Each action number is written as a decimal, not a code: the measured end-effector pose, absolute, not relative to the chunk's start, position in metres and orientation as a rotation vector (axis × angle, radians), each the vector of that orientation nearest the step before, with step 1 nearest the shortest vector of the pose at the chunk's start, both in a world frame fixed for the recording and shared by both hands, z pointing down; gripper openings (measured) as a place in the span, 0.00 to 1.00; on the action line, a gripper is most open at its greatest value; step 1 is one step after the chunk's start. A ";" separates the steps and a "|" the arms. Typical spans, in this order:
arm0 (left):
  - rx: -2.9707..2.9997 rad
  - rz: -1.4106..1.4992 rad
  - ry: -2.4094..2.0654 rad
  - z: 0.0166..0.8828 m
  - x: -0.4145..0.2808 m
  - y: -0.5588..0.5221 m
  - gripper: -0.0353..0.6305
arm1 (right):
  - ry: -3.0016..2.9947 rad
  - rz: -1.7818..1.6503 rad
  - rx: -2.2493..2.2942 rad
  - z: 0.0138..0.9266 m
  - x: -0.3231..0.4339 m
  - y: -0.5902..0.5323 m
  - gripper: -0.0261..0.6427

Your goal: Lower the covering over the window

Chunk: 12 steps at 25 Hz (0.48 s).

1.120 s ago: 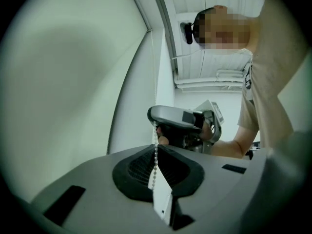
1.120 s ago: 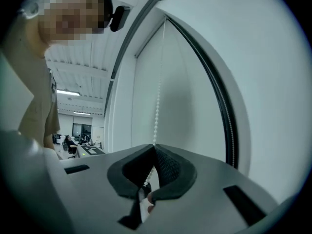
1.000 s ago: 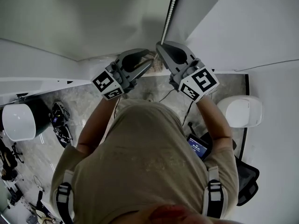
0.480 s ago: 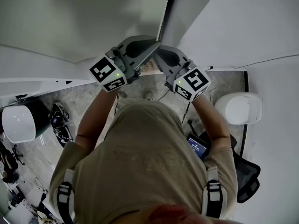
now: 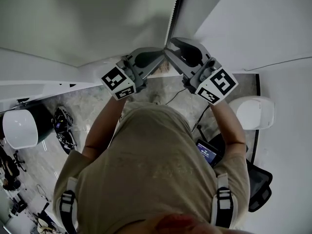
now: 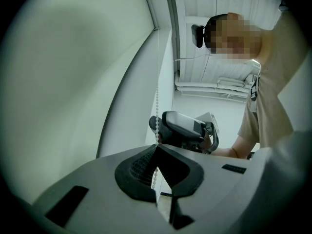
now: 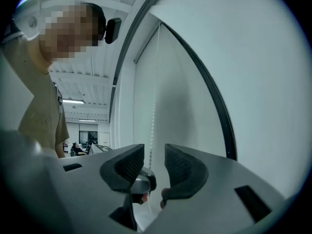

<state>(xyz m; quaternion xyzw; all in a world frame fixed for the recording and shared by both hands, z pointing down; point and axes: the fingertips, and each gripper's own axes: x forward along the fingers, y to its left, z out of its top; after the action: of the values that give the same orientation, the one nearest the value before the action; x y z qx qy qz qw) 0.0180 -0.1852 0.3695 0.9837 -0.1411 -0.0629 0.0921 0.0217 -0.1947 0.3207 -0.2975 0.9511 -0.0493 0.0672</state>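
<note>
A white bead chain (image 5: 174, 11) hangs beside the pale roller blind (image 5: 97, 18), in front of the person. My left gripper (image 5: 162, 53) is shut on the chain, which runs up from its closed pads in the left gripper view as the bead chain (image 6: 157, 108). My right gripper (image 5: 169, 46) sits just above and to the right of it. Its jaws have just been opening. In the right gripper view the bead chain (image 7: 152, 126) hangs free in the gap of the right gripper (image 7: 154, 155), touching neither pad. The blind (image 7: 170, 82) fills the window behind.
A dark window frame strip (image 7: 214, 96) runs along the blind's edge. Far below on the floor are two white round seats (image 5: 253, 113) (image 5: 17, 128), a black chair (image 5: 258, 189) and a small lit screen (image 5: 207, 152). A white wall (image 5: 253, 28) is on the right.
The left gripper rose to the chain, closed on it and came down a little. The right gripper dipped with the chain, then opened and moved back up.
</note>
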 end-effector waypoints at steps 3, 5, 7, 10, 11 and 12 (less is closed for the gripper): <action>2.930 -0.177 -0.401 0.370 0.022 -0.178 0.08 | 2.882 -0.100 -0.888 0.317 0.010 -0.195 0.18; 2.911 -0.178 -0.384 0.368 0.022 -0.177 0.08 | 2.878 -0.056 -0.920 0.314 0.008 -0.194 0.06; 2.906 -0.187 -0.393 0.365 0.016 -0.177 0.08 | 2.864 -0.025 -0.956 0.312 0.010 -0.195 0.05; 2.886 -0.282 -0.434 0.352 -0.002 -0.187 0.16 | 2.863 -0.100 -1.001 0.337 0.015 -0.203 0.05; 2.878 -0.320 -0.443 0.345 -0.007 -0.191 0.17 | 2.889 -0.135 -1.005 0.352 0.014 -0.202 0.05; 2.882 -0.337 -0.445 0.337 -0.008 -0.194 0.17 | 2.912 -0.158 -1.006 0.365 0.013 -0.201 0.05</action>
<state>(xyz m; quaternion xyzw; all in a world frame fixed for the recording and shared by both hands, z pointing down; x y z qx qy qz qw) -0.0077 -0.1944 0.3373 0.9766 -0.1509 -0.1142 0.1026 0.0133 -0.2010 0.3647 -0.3261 0.9435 -0.0513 0.0284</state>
